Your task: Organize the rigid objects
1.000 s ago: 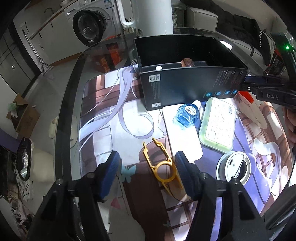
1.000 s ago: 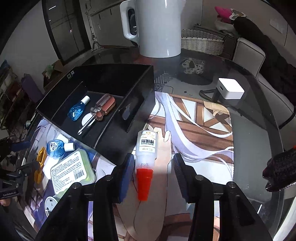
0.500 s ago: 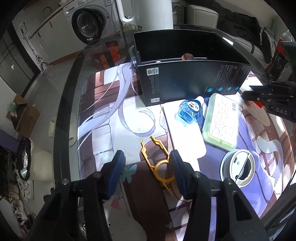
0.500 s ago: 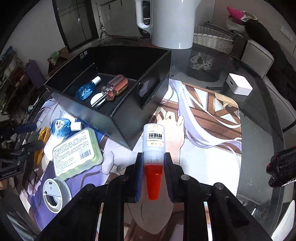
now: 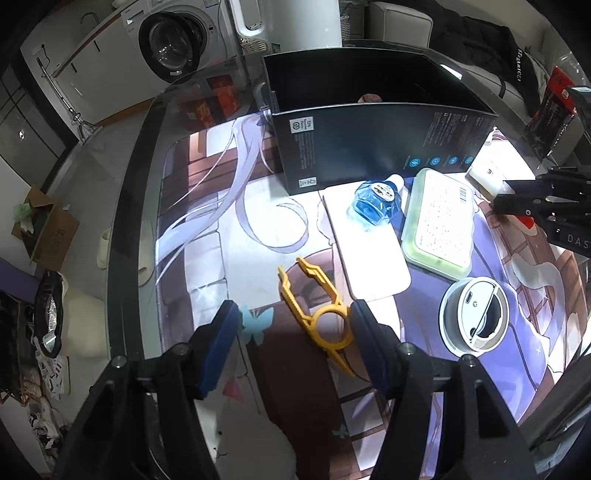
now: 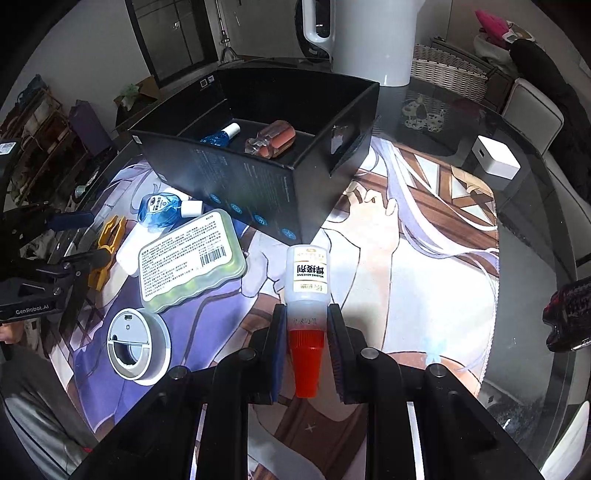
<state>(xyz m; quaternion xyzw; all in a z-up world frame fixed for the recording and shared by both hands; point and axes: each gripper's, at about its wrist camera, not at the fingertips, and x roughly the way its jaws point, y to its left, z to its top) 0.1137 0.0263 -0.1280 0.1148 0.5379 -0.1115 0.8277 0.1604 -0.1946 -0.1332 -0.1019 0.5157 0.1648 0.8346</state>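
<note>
1. Gripping a white plastic adhesive bottle with a red cone cap [image 6: 306, 291], the right gripper [image 6: 306, 328] has its jaws closed on the bottle's neck, the cap pointing back toward the camera and the bottle's base toward the black cardboard box [image 6: 258, 173].
2. Inside that box lie a small blue bottle with a white cap [image 6: 221, 134] and a clear-and-brown handled tool [image 6: 273, 142], side by side.
3. The left gripper [image 5: 290, 330] hovers low over the printed bench mat [image 5: 229, 236] with its jaws open; a yellow plastic clip tool with a ring [image 5: 317, 306] lies between its blue pads [image 5: 218, 343], nearer the right-hand one, and I cannot tell whether it touches that pad.
4. Just in front of the box, on the mat, rest a blue teardrop bottle [image 5: 375, 199] on a flat white rectangular pad [image 5: 369, 258], a pale green lidded case with a printed label [image 5: 439, 218] beside it, and a round white disc device [image 5: 474, 315] nearer the camera.
5. From the right wrist view, a small white cube [image 6: 496, 160] sits on the dark glass bench [image 6: 532, 221] off the mat, well apart from the box, and a tall white kettle [image 6: 369, 33] stands behind the box.
</note>
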